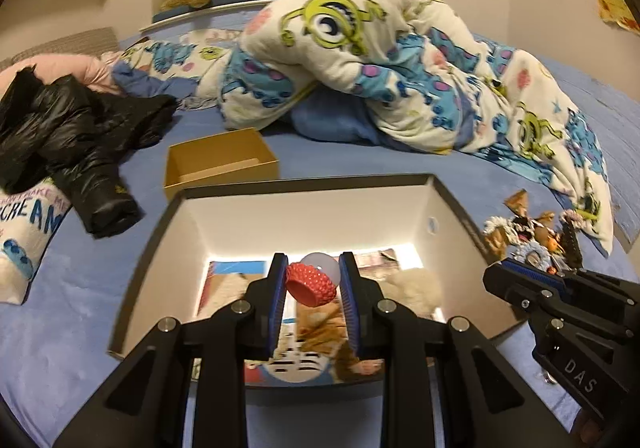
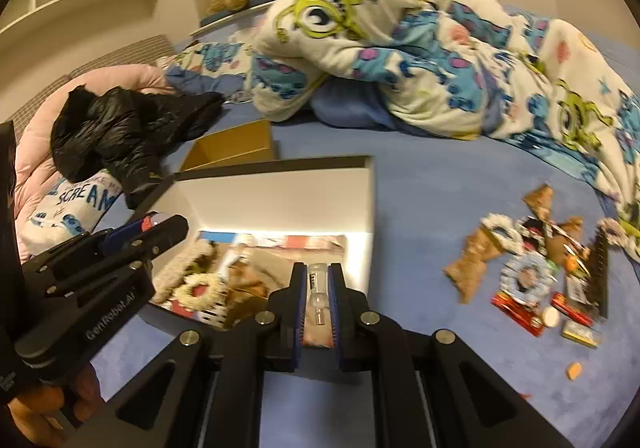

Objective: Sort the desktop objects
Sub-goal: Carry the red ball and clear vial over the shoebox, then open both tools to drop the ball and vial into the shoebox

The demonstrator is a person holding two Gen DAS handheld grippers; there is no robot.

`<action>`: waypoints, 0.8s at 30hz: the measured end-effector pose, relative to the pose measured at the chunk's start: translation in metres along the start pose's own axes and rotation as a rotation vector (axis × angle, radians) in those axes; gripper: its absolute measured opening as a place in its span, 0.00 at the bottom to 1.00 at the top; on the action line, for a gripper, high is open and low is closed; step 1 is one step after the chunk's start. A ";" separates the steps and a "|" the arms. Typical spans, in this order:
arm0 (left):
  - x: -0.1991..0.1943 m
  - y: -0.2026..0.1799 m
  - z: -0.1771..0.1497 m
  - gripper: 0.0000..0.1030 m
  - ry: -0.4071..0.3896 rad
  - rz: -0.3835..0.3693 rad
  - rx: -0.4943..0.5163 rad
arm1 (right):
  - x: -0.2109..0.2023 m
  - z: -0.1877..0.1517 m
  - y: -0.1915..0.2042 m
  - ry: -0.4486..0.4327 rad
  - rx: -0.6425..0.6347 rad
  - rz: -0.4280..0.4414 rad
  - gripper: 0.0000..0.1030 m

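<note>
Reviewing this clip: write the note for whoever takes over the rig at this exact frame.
Left tool: shut on a red studded ring with a translucent ball, held over the open white box.
Right tool: shut on a small clear tube-like item, at the box's near right corner.
Done: scrunchies and papers already lie in the box.
Left: drop both held items in, then sort the pile of scrunchies, wrappers and small packets on the blue bedspread to the right. The small brown cardboard box behind looks empty.

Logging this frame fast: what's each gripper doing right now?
Left gripper: shut on red studded ring, above the white box.
Right gripper: shut on small clear bottle.
</note>
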State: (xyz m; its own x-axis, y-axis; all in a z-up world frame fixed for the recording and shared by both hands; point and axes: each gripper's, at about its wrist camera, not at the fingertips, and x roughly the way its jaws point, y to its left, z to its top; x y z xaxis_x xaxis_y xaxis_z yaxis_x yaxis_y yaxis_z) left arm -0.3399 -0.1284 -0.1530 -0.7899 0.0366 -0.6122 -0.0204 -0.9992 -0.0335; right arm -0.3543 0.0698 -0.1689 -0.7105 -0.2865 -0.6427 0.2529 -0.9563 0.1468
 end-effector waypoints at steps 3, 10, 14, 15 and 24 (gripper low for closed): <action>0.001 0.014 -0.001 0.26 0.003 0.011 -0.024 | 0.007 0.005 0.013 0.002 -0.009 0.018 0.10; 0.003 0.023 -0.003 0.26 0.012 0.022 -0.031 | 0.013 0.009 0.030 0.003 -0.034 0.025 0.10; 0.007 0.021 -0.004 0.26 0.022 0.021 -0.025 | 0.017 0.009 0.032 0.011 -0.034 0.029 0.11; 0.007 0.020 -0.005 0.26 0.023 0.024 -0.023 | 0.019 0.009 0.032 0.014 -0.033 0.030 0.11; 0.002 0.025 -0.004 0.61 -0.002 0.054 -0.034 | 0.023 0.010 0.035 0.002 -0.024 -0.004 0.28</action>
State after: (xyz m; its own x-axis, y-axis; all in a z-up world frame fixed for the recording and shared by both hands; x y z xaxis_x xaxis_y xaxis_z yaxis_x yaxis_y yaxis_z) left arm -0.3395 -0.1531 -0.1584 -0.7903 -0.0169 -0.6125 0.0427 -0.9987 -0.0275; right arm -0.3687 0.0293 -0.1710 -0.7106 -0.2822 -0.6446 0.2655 -0.9559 0.1258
